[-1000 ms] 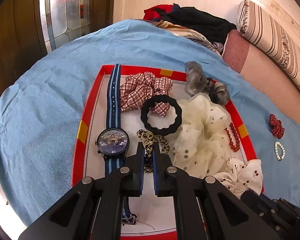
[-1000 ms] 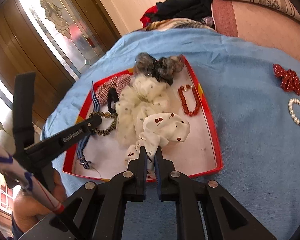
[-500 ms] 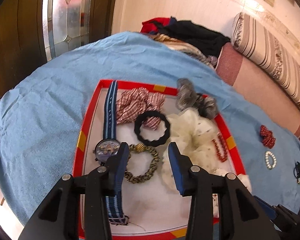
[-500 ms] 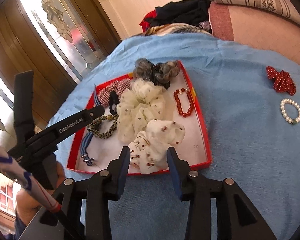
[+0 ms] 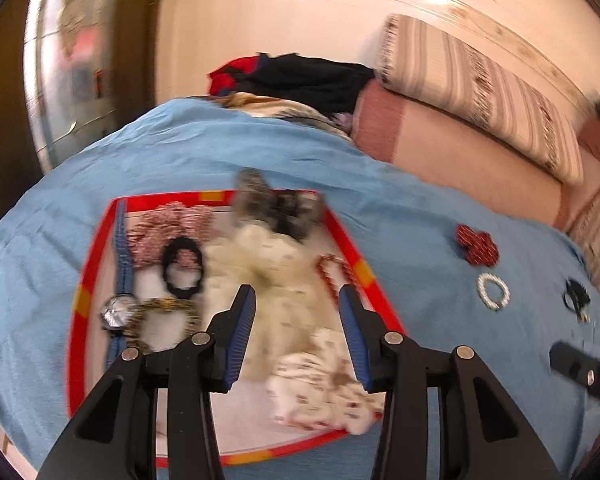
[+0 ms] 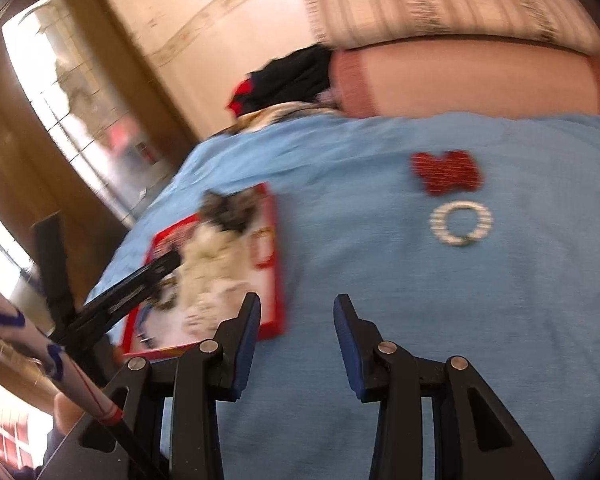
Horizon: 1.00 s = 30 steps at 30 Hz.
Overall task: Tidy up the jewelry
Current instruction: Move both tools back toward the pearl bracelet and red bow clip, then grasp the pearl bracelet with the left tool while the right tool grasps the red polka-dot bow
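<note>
- A shallow red-rimmed tray with yellow edge marks and a white floor is seen lying on a blue cloth of fine, towel-like weave.
- Soft fabric scrunchies are held in the tray: a red-and-white checked one, a grey mottled one, a puffy cream dotted one and a white one with red spots at the near corner.
- A ridged black hair ring, a leopard-print band, a blue-strapped wristwatch and a red bead bracelet are also placed inside.
- Outside the tray, on the cloth, a red dotted bow is found just beyond a round pearl bracelet; a small dark item nearby cannot be identified.
- Both views are smeared by motion blur, so fine patterns are hard to read.
- The left gripper is held wide open over the cream scrunchie, with nothing gripped.
- The right gripper is spread wide above bare cloth beside the tray, holding nothing.
- A striped pillow and dark clothes are seen behind.
</note>
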Each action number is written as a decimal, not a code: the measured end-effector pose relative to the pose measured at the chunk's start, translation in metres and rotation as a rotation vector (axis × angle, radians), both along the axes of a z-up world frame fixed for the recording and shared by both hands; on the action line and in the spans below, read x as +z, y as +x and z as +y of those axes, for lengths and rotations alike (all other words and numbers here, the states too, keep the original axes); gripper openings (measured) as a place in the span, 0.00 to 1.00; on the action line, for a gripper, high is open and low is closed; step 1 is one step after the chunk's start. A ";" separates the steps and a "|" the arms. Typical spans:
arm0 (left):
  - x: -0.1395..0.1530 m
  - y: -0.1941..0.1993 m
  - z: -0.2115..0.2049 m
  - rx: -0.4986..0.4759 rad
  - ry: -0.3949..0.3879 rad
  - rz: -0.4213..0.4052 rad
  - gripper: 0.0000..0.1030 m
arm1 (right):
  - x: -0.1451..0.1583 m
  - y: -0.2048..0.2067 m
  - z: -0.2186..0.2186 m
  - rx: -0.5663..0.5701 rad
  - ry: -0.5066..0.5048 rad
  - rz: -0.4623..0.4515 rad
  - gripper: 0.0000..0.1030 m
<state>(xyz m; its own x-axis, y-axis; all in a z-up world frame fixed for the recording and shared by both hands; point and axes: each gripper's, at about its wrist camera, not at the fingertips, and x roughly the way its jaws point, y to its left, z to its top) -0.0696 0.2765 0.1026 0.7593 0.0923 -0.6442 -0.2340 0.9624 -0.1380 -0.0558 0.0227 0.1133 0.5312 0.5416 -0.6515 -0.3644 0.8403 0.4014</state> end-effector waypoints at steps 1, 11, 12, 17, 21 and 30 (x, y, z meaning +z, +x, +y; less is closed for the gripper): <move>-0.001 0.001 -0.007 -0.015 0.011 0.004 0.41 | -0.002 0.004 -0.008 -0.017 0.004 0.008 0.40; -0.021 0.013 -0.084 -0.195 0.077 0.058 0.41 | -0.049 0.028 -0.082 -0.166 0.045 0.101 0.40; -0.024 0.014 -0.092 -0.215 0.080 0.066 0.41 | -0.053 0.030 -0.087 -0.174 0.047 0.108 0.40; -0.033 0.016 -0.118 -0.309 0.039 0.115 0.41 | -0.058 0.042 -0.109 -0.219 0.078 0.158 0.40; -0.036 0.024 -0.134 -0.356 -0.002 0.157 0.41 | -0.037 0.056 -0.125 -0.230 0.088 0.146 0.40; -0.034 0.101 -0.173 -0.362 -0.157 0.265 0.41 | -0.029 0.071 -0.172 -0.284 0.150 0.133 0.40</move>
